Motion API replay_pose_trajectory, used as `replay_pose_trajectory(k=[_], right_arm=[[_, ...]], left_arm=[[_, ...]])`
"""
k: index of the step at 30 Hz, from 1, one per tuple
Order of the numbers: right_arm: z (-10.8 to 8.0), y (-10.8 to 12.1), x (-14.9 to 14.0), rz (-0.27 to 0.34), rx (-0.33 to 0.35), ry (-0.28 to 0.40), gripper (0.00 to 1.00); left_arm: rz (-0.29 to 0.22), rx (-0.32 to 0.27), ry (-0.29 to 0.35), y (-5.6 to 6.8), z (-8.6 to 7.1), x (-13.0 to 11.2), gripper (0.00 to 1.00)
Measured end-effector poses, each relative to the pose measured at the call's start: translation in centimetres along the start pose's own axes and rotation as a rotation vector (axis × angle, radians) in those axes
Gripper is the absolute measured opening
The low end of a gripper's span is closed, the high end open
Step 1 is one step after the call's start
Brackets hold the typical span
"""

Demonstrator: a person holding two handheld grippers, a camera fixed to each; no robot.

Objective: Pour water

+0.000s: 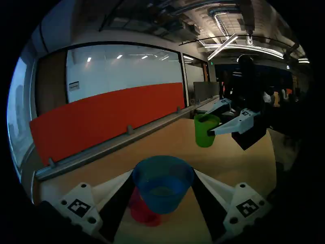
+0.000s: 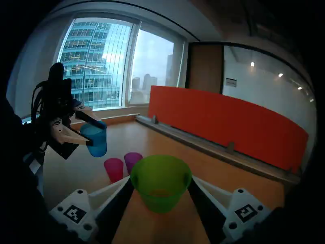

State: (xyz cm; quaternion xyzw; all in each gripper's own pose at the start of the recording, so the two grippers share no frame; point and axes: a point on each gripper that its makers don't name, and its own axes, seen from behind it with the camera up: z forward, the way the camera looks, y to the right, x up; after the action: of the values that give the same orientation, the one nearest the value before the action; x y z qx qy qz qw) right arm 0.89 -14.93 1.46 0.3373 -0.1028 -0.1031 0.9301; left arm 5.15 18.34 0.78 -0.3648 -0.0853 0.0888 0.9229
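Left claw: clenched around the blue cup, upright, some water inside (it seems).
Right claw: grasping the green cup, upright.
Relation: from the blue cup, the green cup lies ahead and to the right, well apart.
Pose: both claws held level; the rims must come near before tilting, I judge.

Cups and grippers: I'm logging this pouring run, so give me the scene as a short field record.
left gripper: fingers shut on blue cup, upright
right gripper: fingers shut on green cup, upright
on desk: pink cup, purple cup, side by side
backdrop: orange divider
pouring: not yet begun
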Motion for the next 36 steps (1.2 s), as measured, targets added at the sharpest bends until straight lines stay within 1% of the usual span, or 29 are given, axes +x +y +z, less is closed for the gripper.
replay_pose_trajectory(k=[5, 14, 20, 26, 32, 36], right_arm=[[0.0, 0.0, 1.6, -0.009, -0.004, 0.035, 0.92], [0.0, 0.0, 3.6, -0.017, -0.013, 0.092, 0.92], [0.1, 0.2, 4.7, -0.012, -0.022, 0.130, 0.92], [0.5, -0.1, 5.5, 0.005, -0.014, 0.157, 0.92], [0.7, -0.3, 5.9, 0.016, -0.009, 0.167, 0.92], [0.8, -0.6, 6.1, 0.028, 0.005, 0.177, 0.92]], left_arm=[[0.000, 0.019, 0.037, -0.7, -0.5, 1.5, 0.89], [-0.029, 0.039, 0.092, -1.9, -1.0, 3.7, 0.89], [-0.047, 0.042, 0.116, -2.3, -0.9, 4.6, 0.89], [-0.060, 0.048, 0.144, -2.7, -0.8, 5.5, 0.89], [-0.045, 0.058, 0.161, -3.0, -0.7, 6.2, 0.89], [-0.020, 0.065, 0.174, -3.0, -0.8, 6.8, 0.89]])
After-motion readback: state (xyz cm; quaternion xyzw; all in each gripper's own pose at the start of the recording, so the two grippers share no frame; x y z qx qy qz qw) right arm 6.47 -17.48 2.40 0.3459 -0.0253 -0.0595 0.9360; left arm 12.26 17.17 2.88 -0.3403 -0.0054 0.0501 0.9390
